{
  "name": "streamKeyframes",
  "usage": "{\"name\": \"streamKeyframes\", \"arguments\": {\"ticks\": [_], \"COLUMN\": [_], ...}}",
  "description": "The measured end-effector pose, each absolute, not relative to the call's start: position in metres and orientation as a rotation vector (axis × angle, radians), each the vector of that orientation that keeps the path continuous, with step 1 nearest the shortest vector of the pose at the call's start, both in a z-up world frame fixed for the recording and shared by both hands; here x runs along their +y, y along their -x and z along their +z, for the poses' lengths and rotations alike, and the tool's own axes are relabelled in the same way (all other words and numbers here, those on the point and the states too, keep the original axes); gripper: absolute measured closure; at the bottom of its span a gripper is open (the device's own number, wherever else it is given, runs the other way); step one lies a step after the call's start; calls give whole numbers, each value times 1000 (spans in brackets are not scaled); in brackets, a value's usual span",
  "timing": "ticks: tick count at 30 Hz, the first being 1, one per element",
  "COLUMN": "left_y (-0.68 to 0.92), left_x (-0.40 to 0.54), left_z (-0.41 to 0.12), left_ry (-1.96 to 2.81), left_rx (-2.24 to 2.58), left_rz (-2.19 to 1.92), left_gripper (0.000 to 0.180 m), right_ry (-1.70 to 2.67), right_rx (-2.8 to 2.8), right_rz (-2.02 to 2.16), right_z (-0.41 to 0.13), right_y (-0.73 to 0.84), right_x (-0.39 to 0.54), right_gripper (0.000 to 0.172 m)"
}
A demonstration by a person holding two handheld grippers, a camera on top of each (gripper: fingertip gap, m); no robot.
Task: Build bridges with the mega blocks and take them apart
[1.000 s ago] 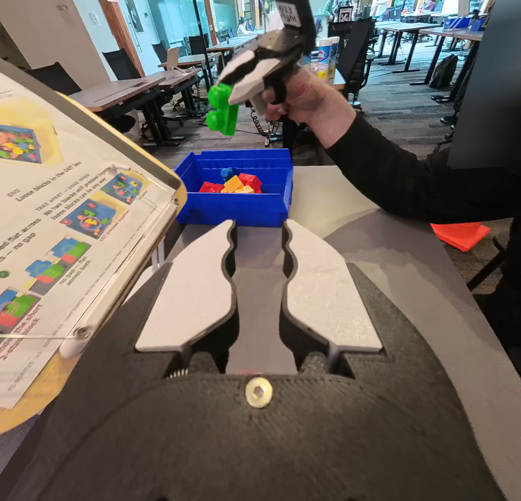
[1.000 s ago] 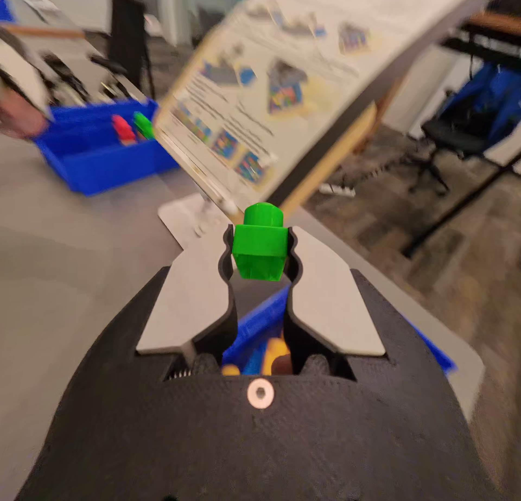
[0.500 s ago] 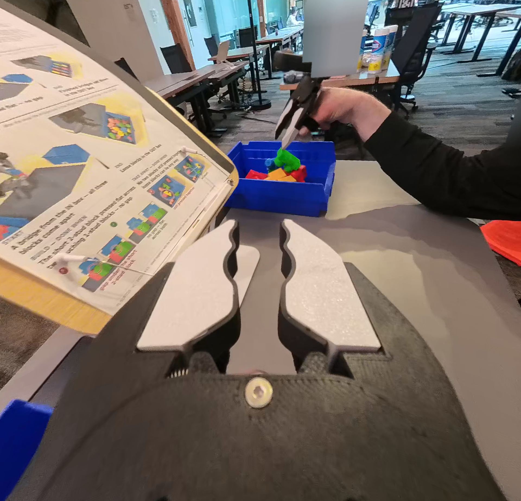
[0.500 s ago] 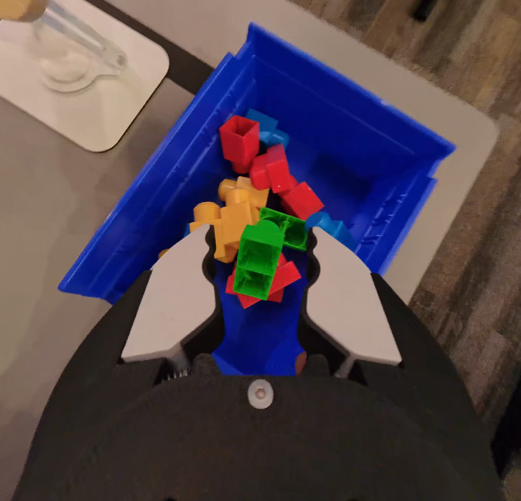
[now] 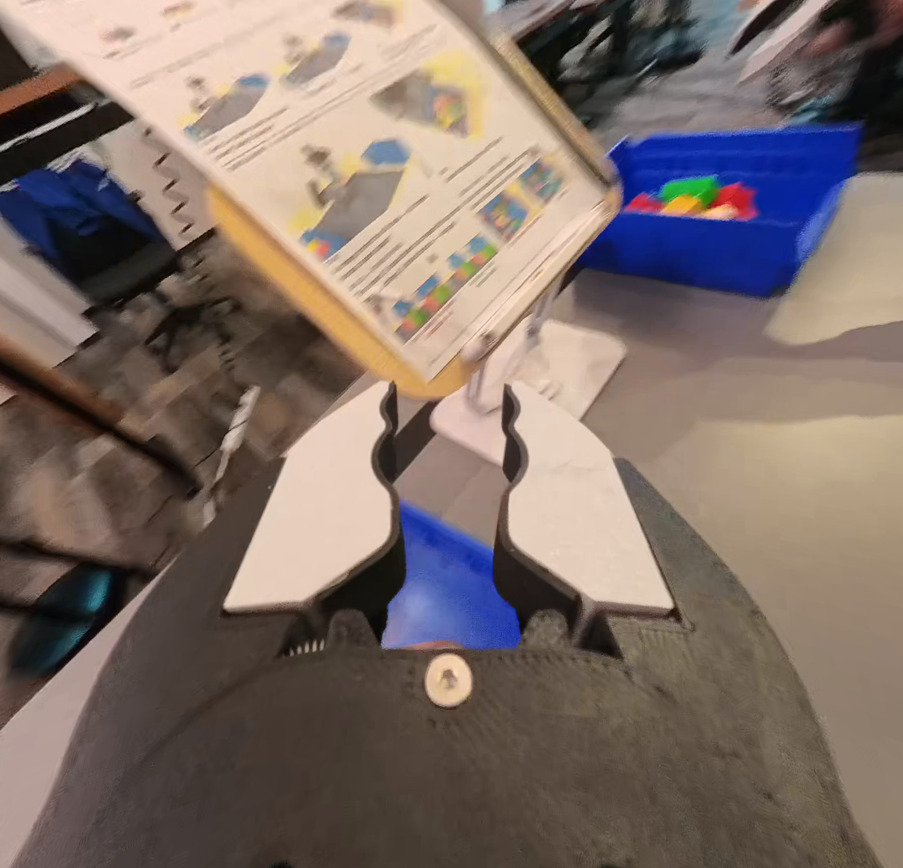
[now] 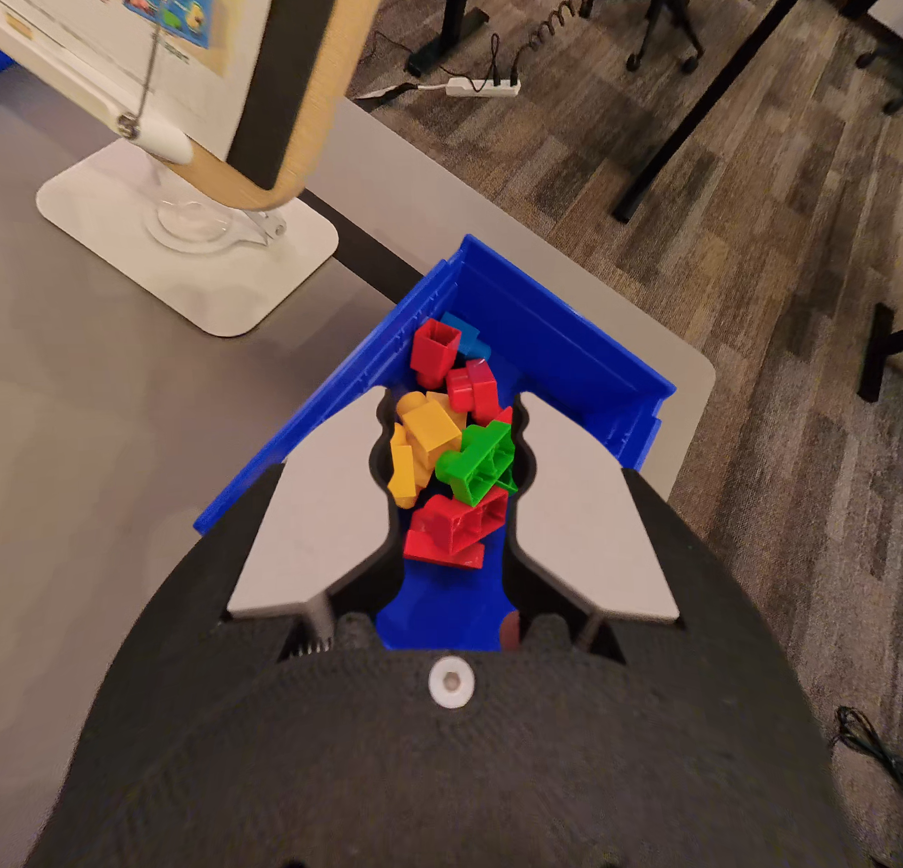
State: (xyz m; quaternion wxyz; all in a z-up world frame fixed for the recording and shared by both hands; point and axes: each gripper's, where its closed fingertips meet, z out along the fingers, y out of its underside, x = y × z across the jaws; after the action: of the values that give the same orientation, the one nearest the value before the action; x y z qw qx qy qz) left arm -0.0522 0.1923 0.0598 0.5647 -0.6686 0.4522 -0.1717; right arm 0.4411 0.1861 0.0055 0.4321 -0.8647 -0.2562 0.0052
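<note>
The right gripper (image 6: 449, 405) hangs over the blue bin (image 6: 562, 336) at the table's (image 6: 122, 405) corner, pointing down into it, its jaws spread and gripping nothing. Below the gap lies the pile of blocks: a green block (image 6: 481, 463) on its side, open underside showing, resting on a red block (image 6: 459, 527). It sits close by the right fingertip, but it lies in the heap, not in the grasp. Yellow blocks (image 6: 425, 434) sit to its left, two more red ones (image 6: 435, 351) farther up toward the bin's corner, and a blue block (image 6: 464, 336) tucked behind them.

The left gripper (image 5: 447, 400) is out over the table's edge, everything in its view smeared. Its jaws stand apart too, with only table and floor showing through the gap. Straight ahead of it is the instruction board (image 5: 342, 160), tilted on its white stand (image 5: 562, 370), which sits on the table. Beyond the board to the right, a blue bin (image 5: 708, 253) holds green, red and yellow blocks (image 5: 689, 199). A second patch of blue (image 5: 440, 576) shows low between the left fingers; I cannot tell what it is.

From the right side, the stand's base (image 6: 195, 258) sits just beside the bin, not touching it. A power strip (image 6: 481, 87) and cords lie on the floor past the table.
</note>
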Motion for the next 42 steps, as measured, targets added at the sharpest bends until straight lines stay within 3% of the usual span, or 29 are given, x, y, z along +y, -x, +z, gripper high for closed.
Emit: {"name": "streamKeyframes", "arguments": {"ticks": [4, 11, 17, 26, 30, 36, 42], "left_y": [111, 173, 199, 223, 230, 224, 123], "left_x": [223, 255, 279, 302, 302, 300, 256], "left_z": [16, -79, -114, -161, -178, -154, -47], "left_ry": [1784, 1988, 2052, 2165, 2247, 2278, 1962], "left_rx": [1108, 1537, 1855, 2022, 2059, 1874, 1439], "left_rz": [-37, 138, 232, 315, 352, 300, -328], "left_gripper": [138, 135, 137, 122, 137, 142, 143], "right_ry": [2123, 2117, 2118, 2124, 2134, 2066, 1707], "right_rx": [-695, -756, -773, -794, -811, -850, -1038], "right_rz": [14, 1, -15, -31, -36, -33, -21], "right_z": [11, 7, 5, 1, -4, 7, 55], "right_y": [-423, -406, -401, -396, -393, -381, -320], "right_x": [185, 188, 191, 193, 195, 193, 171], "right_gripper": [126, 128, 130, 132, 132, 136, 141]}}
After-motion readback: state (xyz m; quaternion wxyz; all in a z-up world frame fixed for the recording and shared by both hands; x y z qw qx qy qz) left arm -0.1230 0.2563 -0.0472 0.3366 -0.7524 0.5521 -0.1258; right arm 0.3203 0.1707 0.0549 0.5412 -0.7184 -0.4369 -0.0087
